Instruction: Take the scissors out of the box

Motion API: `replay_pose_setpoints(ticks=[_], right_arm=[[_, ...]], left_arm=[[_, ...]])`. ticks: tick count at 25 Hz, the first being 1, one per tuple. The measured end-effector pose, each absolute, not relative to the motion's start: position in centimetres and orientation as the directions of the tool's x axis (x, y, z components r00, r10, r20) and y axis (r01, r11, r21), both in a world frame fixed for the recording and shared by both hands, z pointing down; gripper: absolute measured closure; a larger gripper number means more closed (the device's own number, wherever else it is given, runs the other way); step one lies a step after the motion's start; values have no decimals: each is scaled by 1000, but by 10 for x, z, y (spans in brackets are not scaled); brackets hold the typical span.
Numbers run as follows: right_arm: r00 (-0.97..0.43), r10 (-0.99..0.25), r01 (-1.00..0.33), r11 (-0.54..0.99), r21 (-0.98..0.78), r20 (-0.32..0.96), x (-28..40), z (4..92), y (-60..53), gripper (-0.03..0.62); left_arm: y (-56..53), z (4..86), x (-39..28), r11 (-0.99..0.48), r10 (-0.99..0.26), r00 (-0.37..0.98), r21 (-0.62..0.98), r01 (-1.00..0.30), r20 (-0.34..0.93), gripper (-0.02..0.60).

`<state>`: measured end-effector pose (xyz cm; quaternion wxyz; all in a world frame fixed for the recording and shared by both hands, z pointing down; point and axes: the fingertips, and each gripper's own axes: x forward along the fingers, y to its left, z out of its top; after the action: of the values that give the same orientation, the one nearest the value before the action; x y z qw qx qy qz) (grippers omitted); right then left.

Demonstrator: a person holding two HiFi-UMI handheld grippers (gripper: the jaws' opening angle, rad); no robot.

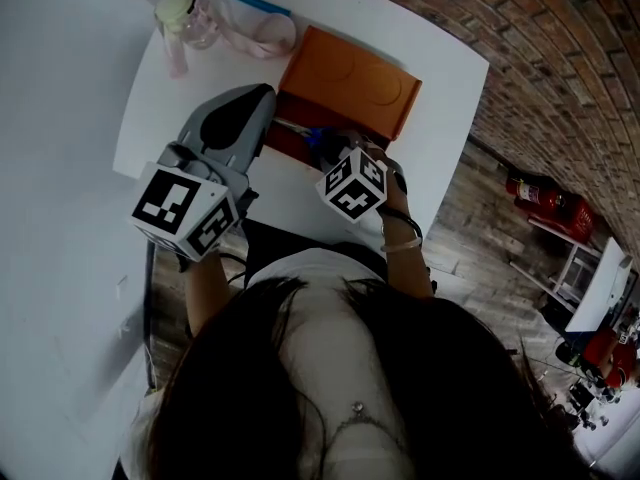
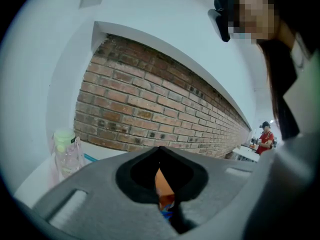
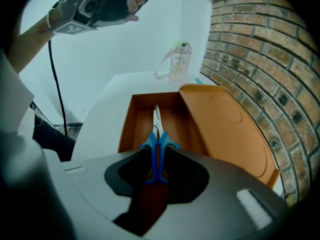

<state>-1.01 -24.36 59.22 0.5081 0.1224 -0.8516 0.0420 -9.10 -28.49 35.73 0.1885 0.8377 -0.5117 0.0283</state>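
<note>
The right gripper (image 3: 157,159) points steeply down over the open orange box (image 3: 131,121). Its grey jaws are clamped on the blue plastic handles of the scissors (image 3: 162,143). The slim metal blades run forward over the box's floor; whether their tips touch it is hard to tell from here. The lid (image 3: 225,129) (smooth, with a round shape pressed into it) leans back to the right, towards the brick wall (image 3: 260,49).

The left gripper (image 1: 262,93) hangs near the box's left end, nearly level. Its jaws are together with nothing in them, and only a sliver of orange shows through the slit behind the tips.

The box sits on a plain white table (image 1: 450,78). At the far corner stands a clear bottle (image 1: 180,18) with a pale green cap and a pink strap.
</note>
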Motion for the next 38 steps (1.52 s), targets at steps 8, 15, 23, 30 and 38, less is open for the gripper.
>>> replay_pose_setpoints(ticks=[8,15,23,30,38], right_arm=[[-467,-221,-300,950,81,857,-6,577,-241,497],[-486,-277,-360,928,99,829,-5,558,-242,497],[-501,-334,-440,893,98,798,-11,541,-238,497],[-484,-395,-507,854,118,781,-13,532,-226,497],[-455,-458,-576,806,141,764,-14,523,-202,497]], left_arm=[[-272,341,-90,-428,-845,479,239,-872,237,581],[-259,332,-86,-453,-833,488,183,-872,262,581],[-239,319,-87,-502,-807,520,140,-854,280,581],[-219,309,-92,-558,-782,566,113,-822,262,581],[-184,300,-101,-604,-757,606,93,-792,246,581]])
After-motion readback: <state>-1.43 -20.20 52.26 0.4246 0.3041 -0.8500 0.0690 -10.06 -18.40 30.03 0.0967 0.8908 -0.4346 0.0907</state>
